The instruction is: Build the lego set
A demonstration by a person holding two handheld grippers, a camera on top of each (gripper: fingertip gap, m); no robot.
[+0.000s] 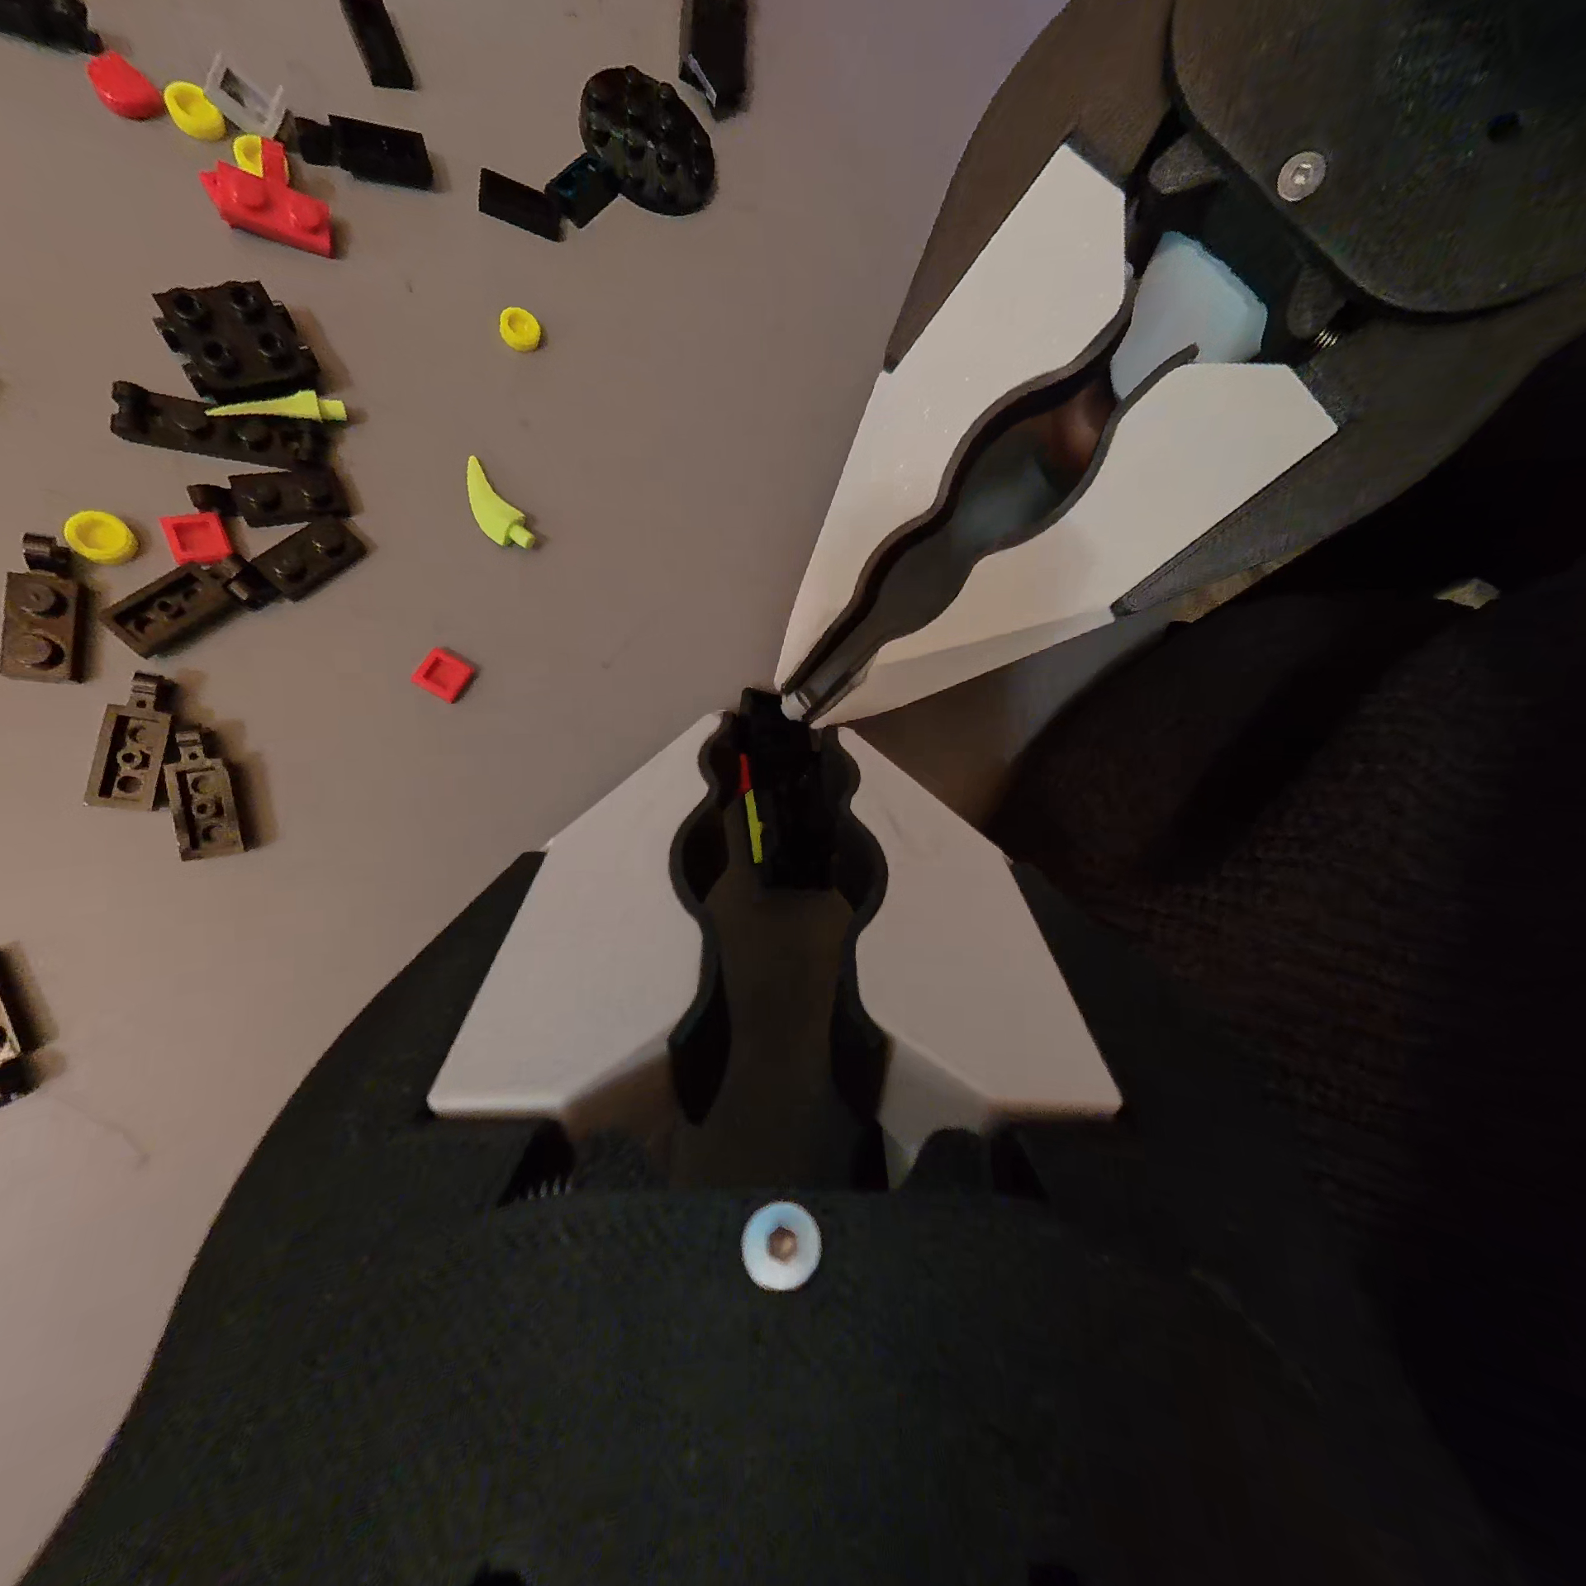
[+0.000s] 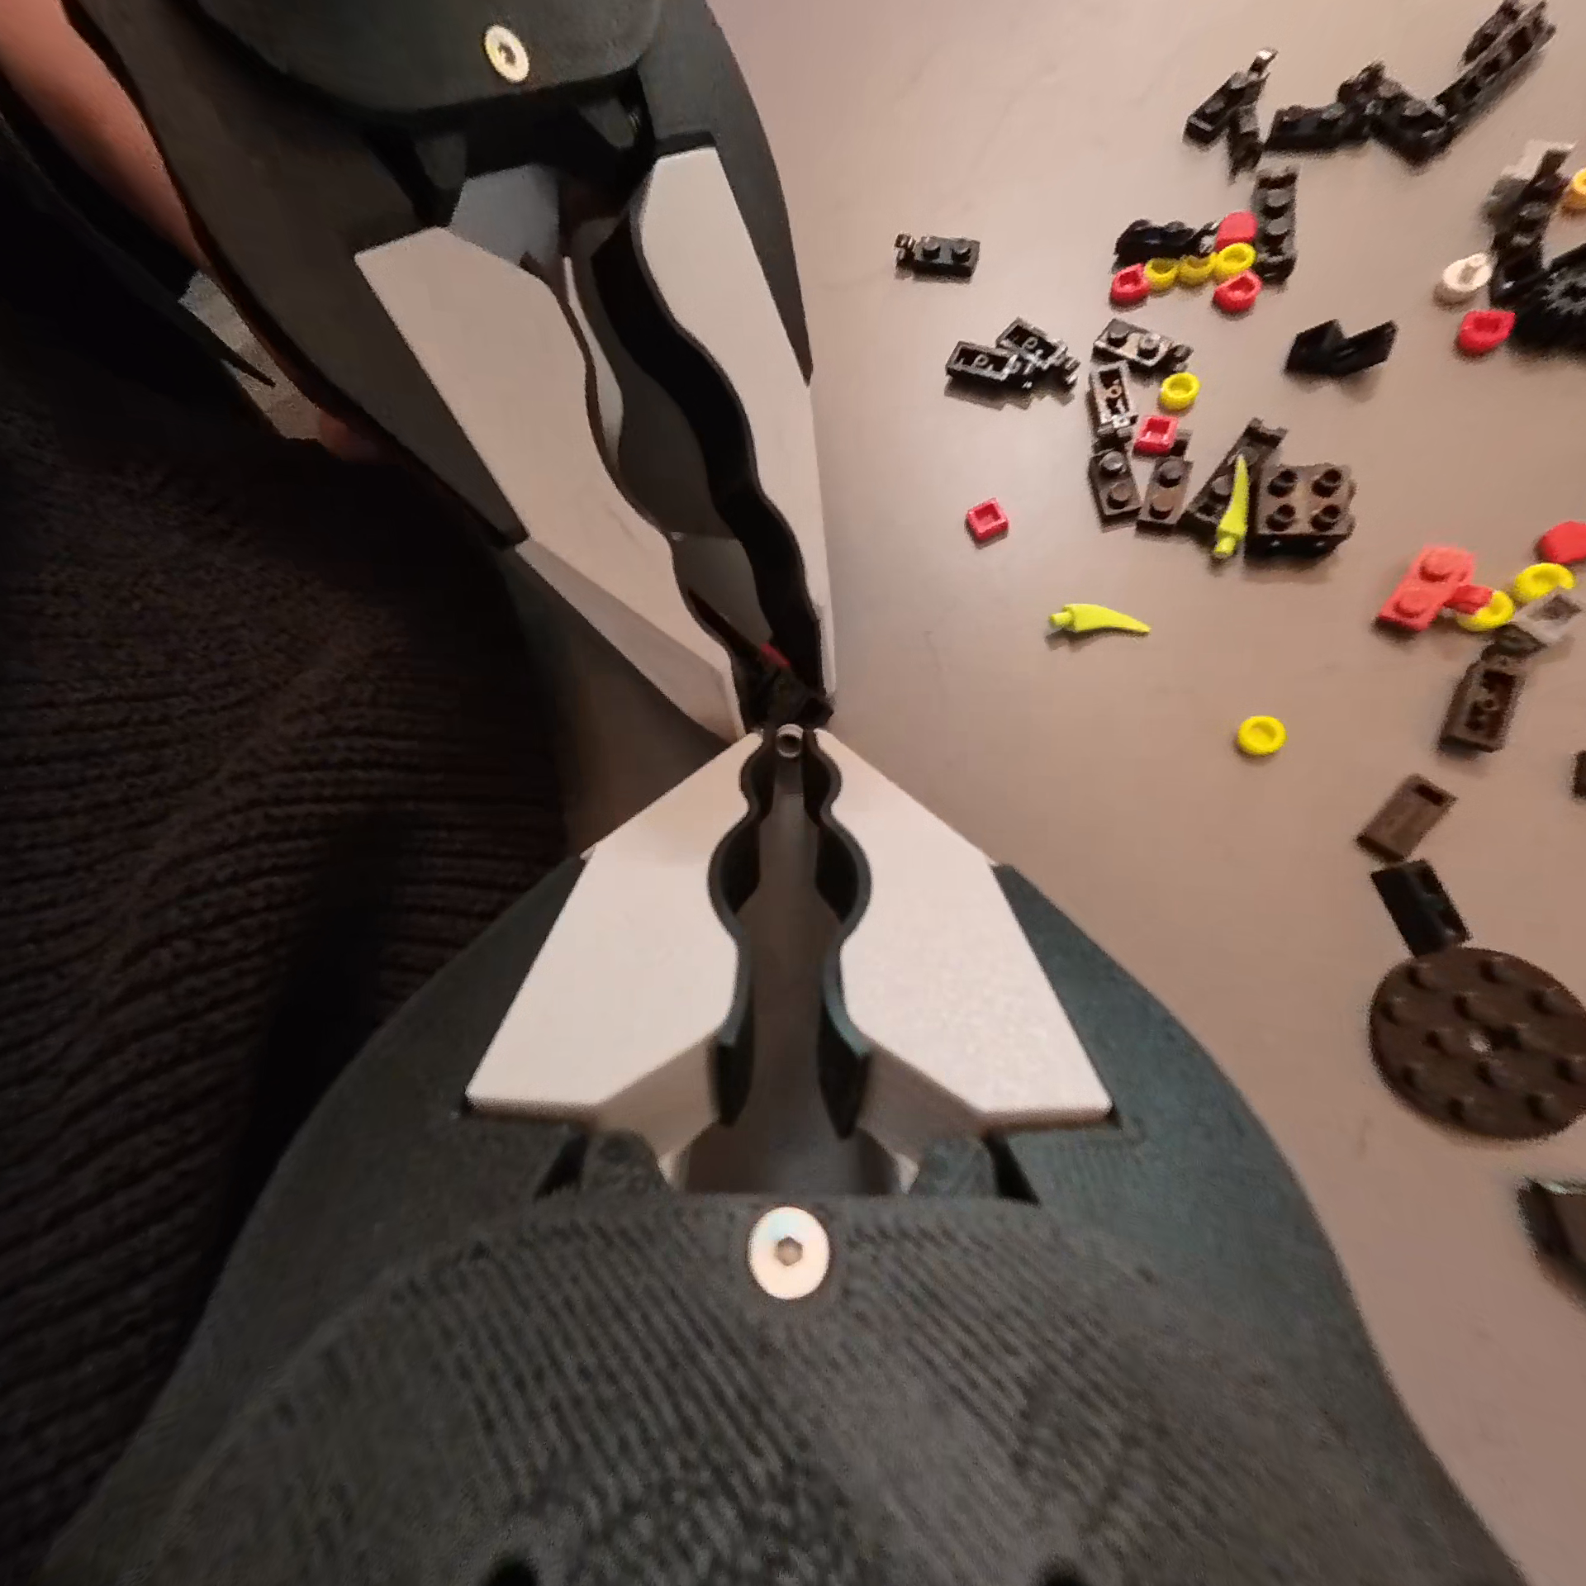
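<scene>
In the left wrist view my left gripper (image 1: 777,729) is shut on a small black Lego assembly (image 1: 785,815) with thin red and lime edges, held above the grey table (image 1: 687,481). My right gripper (image 1: 807,695) comes in from the upper right, shut on a tiny grey round piece (image 1: 794,705) that touches the top of the assembly. In the right wrist view my right gripper (image 2: 789,747) holds that grey piece (image 2: 789,740), which shows a hole. The left gripper (image 2: 785,687) meets it tip to tip with the black assembly (image 2: 772,678).
Loose pieces lie on the table: a black round plate (image 1: 648,142) (image 2: 1485,1038), a red plate (image 1: 266,206), lime claws (image 1: 493,502) (image 2: 1098,620), a red tile (image 1: 444,674), a yellow round piece (image 1: 521,329) and black plates (image 1: 232,335). Dark knit clothing (image 2: 214,772) lies beside the grippers. The grippers are tip to tip, or close to it. My left tips are roughly 6 cm from the red tile (image 1: 444,674). It is also in sight in the right wrist view (image 2: 984,517).
</scene>
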